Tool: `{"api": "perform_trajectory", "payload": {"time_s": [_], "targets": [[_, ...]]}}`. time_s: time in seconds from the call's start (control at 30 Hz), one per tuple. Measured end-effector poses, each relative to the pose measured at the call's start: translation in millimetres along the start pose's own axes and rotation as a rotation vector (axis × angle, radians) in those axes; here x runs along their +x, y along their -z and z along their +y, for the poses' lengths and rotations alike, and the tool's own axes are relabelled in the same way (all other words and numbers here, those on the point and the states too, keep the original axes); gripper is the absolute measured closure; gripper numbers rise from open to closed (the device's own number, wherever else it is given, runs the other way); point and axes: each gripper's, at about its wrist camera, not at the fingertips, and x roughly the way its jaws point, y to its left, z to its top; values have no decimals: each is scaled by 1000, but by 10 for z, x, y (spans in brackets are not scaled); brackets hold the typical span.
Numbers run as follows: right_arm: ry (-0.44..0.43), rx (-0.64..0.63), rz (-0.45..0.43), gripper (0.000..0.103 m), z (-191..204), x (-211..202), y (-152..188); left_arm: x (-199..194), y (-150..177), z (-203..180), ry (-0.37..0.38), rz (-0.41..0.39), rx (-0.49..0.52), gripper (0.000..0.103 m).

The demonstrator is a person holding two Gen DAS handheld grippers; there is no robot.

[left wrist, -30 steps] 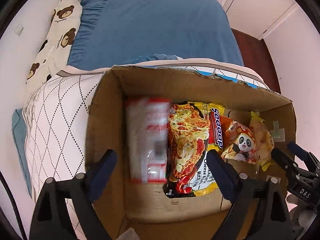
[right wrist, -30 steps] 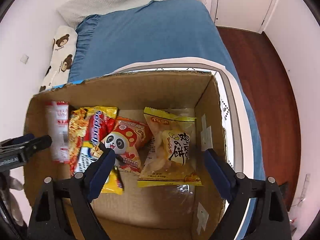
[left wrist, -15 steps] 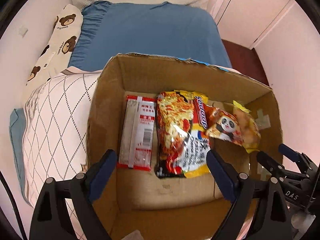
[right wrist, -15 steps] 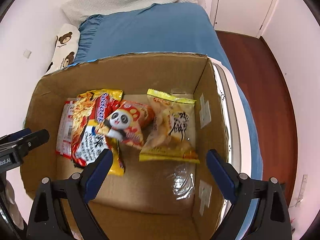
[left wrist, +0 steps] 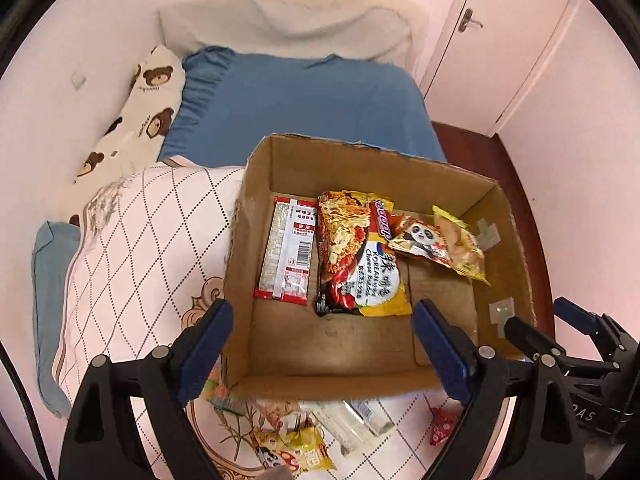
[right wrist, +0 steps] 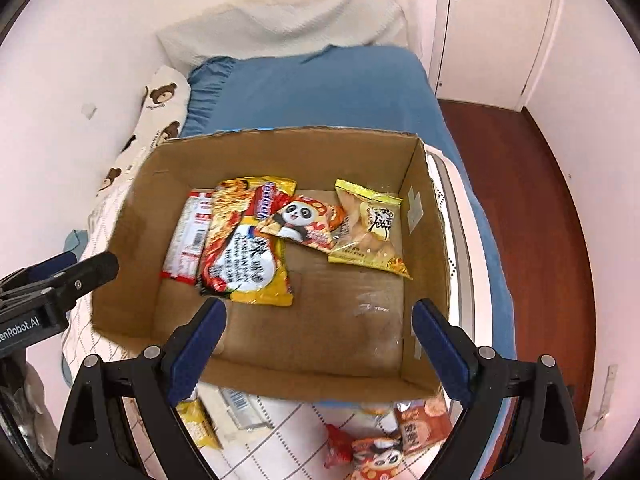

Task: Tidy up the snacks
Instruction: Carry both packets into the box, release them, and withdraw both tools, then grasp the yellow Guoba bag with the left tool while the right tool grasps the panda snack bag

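An open cardboard box (left wrist: 256,184) (right wrist: 424,208) sits on the bed. Inside lie a red-and-white packet (left wrist: 286,254) (right wrist: 188,240), a yellow noodle pack (left wrist: 360,256) (right wrist: 244,256), a panda snack bag (left wrist: 418,238) (right wrist: 300,222) and a yellow pastry bag (left wrist: 460,244) (right wrist: 370,232). My left gripper (left wrist: 322,340) is open and empty above the box's near left. My right gripper (right wrist: 320,336) is open and empty above the near right. Loose snacks lie in front of the box: a yellow panda bag (left wrist: 294,450), a clear packet (left wrist: 356,420), red packets (right wrist: 376,448).
The box rests on a white diamond-pattern quilt (left wrist: 132,240) over a blue sheet (left wrist: 296,108). A bear-print pillow (left wrist: 136,116) lies along the left wall. A white door (left wrist: 500,40) and dark wood floor (right wrist: 532,208) are at the right.
Both grippers have pulled back and up from the box, so the whole box and the loose snacks in front of it now show. The red-and-white packet has settled flat in the box.
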Motion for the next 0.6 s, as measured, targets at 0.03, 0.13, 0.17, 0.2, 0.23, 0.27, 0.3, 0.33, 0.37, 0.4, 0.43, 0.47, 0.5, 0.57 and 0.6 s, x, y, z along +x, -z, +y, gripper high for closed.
{"api": "perform_trajectory", "payload": {"time_s": [0.03,0.13,0.17,0.2,0.23,0.27,0.3,0.33,0.37,0.4,0.43,0.47,0.5,0.57,0.6], "targets": [[0,-3,-10,7,12,-56,34,-63,45,-8,0,-11,6,11],[-1,1,-48,7,47,-227,160,-231,179,-31,-5,-44,25,11],[-3,7,-63,7,49,-287,206,-291,231,-36,-7,-58,28,11],[-3,10,-77,7,52,-343,247,-351,285,-40,-7,-74,32,11],[0,9,-90,7,60,-400,288,-393,321,-51,-8,-87,34,11],[3,8,-102,7,69,-441,320,-448,366,-57,-15,-102,39,11],[9,5,-113,7,77,-489,359,-491,402,-61,-17,-113,43,11],[13,6,-124,7,85,-525,390,-540,444,-71,-17,-124,47,11],[14,11,-138,7,84,-574,427,-573,469,-75,-17,-129,48,11],[12,15,-148,7,81,-618,459,-626,510,-79,-13,-140,49,11],[6,22,-155,7,75,-657,483,-661,542,-83,-11,-147,49,11],[-6,30,-161,7,64,-706,520,-690,575,-85,-7,-151,49,11],[-11,34,-165,7,62,-741,553,-713,610,-86,-4,-151,50,11],[-19,48,-171,7,33,-790,654,-744,708,-66,-3,-153,42,11],[-22,55,-168,7,18,-788,701,-726,777,-34,-2,-141,33,11]]}}
